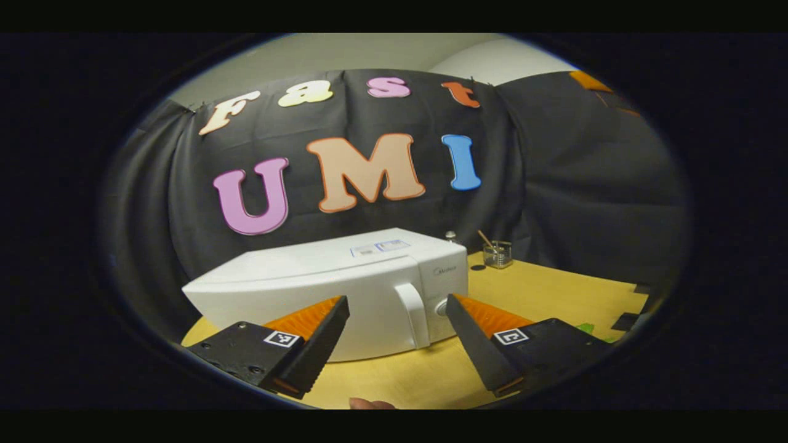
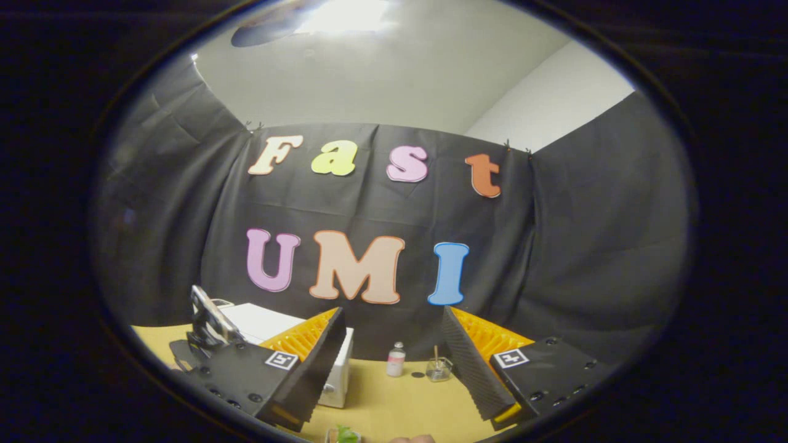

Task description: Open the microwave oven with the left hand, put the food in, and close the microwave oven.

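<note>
In the left gripper view, your left gripper (image 1: 397, 307) stood wide open with nothing between its fingers, touching nothing. Through the gap you faced the white box-shaped microwave oven (image 1: 345, 289), which sat on the yellow wooden table (image 1: 554, 295) with its door closed and its upright white handle (image 1: 414, 314) just beyond the fingertips, a round knob (image 1: 441, 307) beside it. Behind the oven's far corner stood a small clear glass jar with a wooden stick in it (image 1: 497, 253), and next to that the cap of a small bottle (image 1: 450, 234) peeked over the oven top. Black cloth hung behind the table, with a pale wall and ceiling above it. A fingertip (image 1: 371, 403) showed at the bottom edge.

In the right gripper view, your right gripper (image 2: 392, 341) was also spread wide and held nothing. It sat higher and pointed more at the cloth wall. You saw the microwave oven (image 2: 337, 381) low on the left, partly hidden behind the left finger, with another gripper (image 2: 209, 329) above the table nearby. Here the small white bottle with a pink label (image 2: 396, 360) showed whole, beside the glass jar (image 2: 438, 368). At the bottom edge lay something green and leafy, the food (image 2: 346, 434), near you on the table (image 2: 394, 400); I could not tell what kind.
</note>
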A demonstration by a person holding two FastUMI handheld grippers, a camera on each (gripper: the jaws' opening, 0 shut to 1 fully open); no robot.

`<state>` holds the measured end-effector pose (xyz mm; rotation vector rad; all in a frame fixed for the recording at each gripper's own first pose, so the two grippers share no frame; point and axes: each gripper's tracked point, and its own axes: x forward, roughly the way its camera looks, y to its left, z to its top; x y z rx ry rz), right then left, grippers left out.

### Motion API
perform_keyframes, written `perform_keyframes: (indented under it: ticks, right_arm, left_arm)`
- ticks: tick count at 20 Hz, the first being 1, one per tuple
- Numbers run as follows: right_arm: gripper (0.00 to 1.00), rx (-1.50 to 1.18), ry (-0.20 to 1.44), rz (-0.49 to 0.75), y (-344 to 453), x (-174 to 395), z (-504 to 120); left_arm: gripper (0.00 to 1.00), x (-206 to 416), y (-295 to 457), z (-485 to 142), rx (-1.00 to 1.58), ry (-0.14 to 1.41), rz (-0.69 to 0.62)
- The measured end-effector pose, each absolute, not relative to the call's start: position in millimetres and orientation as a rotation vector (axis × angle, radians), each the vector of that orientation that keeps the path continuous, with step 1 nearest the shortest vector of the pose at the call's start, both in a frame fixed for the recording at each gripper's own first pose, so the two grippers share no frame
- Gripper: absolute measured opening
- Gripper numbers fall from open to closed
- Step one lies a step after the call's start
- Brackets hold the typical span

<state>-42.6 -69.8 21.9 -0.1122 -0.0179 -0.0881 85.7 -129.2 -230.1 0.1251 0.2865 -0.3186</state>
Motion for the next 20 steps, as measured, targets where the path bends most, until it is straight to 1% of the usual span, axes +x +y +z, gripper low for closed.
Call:
perform_keyframes:
  ticks: [3,6,8,10,14,16,17,18,19,20]
  right_arm:
    - [0.96,-0.153,0.004,-0.13,-89,-50,21]
    - [0.96,-0.188,0.027,-0.148,-99,-55,22]
    - [0.96,-0.205,0.048,-0.15,-102,-57,19]
    - [0.96,-0.218,0.088,-0.138,-103,-61,6]
    - [0.96,-0.246,0.108,-0.141,-106,-64,3]
    - [0.96,-0.245,0.114,-0.133,-103,-65,1]
    - [0.96,-0.244,0.113,-0.132,-103,-65,2]
    - [0.96,-0.242,0.112,-0.131,-103,-64,3]
    - [0.96,-0.24,0.112,-0.132,-104,-64,3]
    - [0.96,-0.238,0.111,-0.132,-104,-62,3]
  left_arm:
    - [0.99,96,-146,-268,0.137,0.362,-0.348]
    - [0.99,107,-151,-289,0.12,0.405,-0.34]
    - [1.0,111,-154,-295,0.106,0.418,-0.34]
    - [0.99,116,-153,-299,0.112,0.419,-0.332]
    - [0.96,120,-151,-296,0.11,0.402,-0.307]
    - [0.86,124,-146,-293,0.122,0.386,-0.275]
    - [0.74,127,-144,-293,0.12,0.389,-0.266]
    - [0.64,127,-143,-295,0.117,0.399,-0.253]
    - [0.49,128,-143,-298,0.109,0.416,-0.254]
    - [0.39,127,-145,-298,0.106,0.426,-0.26]
